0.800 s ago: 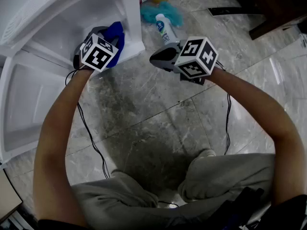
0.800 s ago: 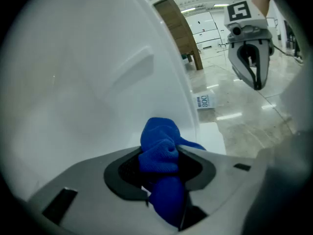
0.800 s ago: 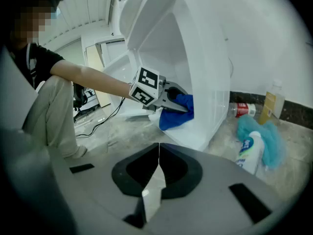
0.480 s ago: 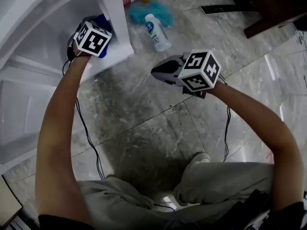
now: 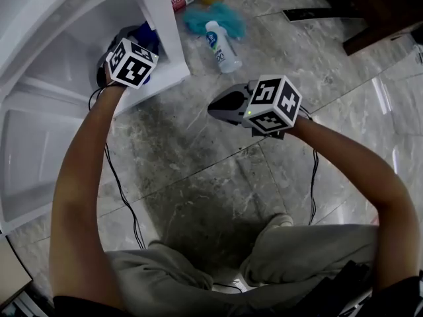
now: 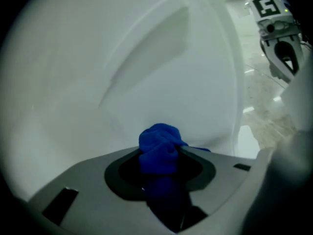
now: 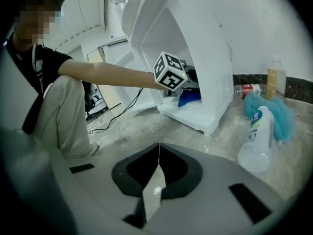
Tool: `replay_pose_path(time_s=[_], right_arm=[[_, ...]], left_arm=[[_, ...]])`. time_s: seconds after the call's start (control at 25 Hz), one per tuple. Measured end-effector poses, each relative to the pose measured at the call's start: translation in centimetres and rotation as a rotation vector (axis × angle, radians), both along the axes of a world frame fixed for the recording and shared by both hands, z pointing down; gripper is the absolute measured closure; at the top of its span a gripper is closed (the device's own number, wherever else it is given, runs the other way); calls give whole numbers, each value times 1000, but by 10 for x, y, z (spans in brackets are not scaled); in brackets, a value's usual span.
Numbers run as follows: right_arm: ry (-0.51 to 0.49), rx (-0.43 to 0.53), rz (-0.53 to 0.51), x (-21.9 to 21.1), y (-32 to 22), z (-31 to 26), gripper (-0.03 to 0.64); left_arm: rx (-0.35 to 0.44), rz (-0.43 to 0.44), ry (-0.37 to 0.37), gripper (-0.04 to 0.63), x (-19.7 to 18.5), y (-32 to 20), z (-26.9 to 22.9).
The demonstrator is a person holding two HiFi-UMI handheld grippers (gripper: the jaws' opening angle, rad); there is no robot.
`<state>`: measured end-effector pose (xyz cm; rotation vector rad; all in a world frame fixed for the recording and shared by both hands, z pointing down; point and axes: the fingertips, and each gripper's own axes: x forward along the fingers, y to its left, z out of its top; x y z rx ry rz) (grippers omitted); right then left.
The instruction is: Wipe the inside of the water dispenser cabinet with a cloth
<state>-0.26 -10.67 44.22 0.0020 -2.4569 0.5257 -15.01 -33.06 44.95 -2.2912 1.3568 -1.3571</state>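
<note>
Where cabinet [image 5: 163,18] opens, blue cloth [image 5: 147,37] inside

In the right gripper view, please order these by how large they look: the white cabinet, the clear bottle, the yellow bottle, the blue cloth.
1. white cabinet
2. clear bottle, though it lies nearest the camera
3. yellow bottle
4. blue cloth, only partly visible, so its rank is unsure

No wording can be read: the blue print on the white bottle [image 7: 257,138] and the label on the red can [image 7: 247,89] are too blurred.
</note>
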Motion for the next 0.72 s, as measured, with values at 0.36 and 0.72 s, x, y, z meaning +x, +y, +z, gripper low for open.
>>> replay_pose_path(time_s=[0.36,0.72], right_arm=[[-32,15,-31,-12,9,-19,618],[31,-1,-75,-8,22,-3,618]], left_arm=[[-15,-60,44,439,-15,-28,6],[57,-45,87,440,-2,2,0]])
